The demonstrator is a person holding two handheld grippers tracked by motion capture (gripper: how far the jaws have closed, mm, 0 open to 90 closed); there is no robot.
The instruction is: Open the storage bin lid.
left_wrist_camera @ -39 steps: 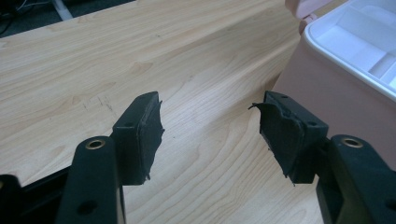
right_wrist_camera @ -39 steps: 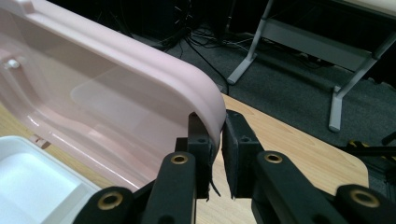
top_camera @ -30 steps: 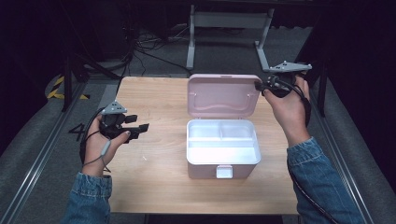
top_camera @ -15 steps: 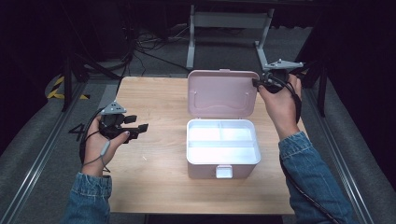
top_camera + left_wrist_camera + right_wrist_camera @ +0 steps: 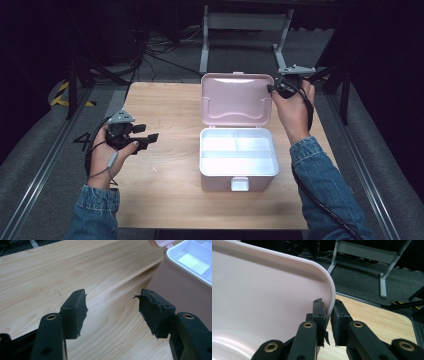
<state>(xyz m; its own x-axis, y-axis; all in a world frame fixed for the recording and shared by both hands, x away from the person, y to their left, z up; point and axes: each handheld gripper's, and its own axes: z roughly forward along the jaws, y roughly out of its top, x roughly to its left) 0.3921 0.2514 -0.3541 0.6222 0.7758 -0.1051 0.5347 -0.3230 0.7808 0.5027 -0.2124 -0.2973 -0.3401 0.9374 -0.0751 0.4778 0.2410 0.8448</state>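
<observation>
Two tongs work the surface (image 5: pixel 165 190): right tongs (image 5: pixel 328 315) pinch the pink box's raised lid (image 5: pixel 236 99); left tongs (image 5: pixel 112 312) gape, empty, beside the box (image 5: pixel 238 159).

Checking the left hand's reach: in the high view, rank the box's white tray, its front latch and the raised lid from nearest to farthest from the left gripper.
From the left gripper:
1. White tray, directly to its right.
2. Front latch, right and toward the person.
3. Raised lid, right and farther back.

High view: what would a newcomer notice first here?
A pink box stands open mid-table, its white compartments empty. The right gripper pinches the raised lid at its edge. The left gripper hangs open over bare wood, left of the box.
</observation>
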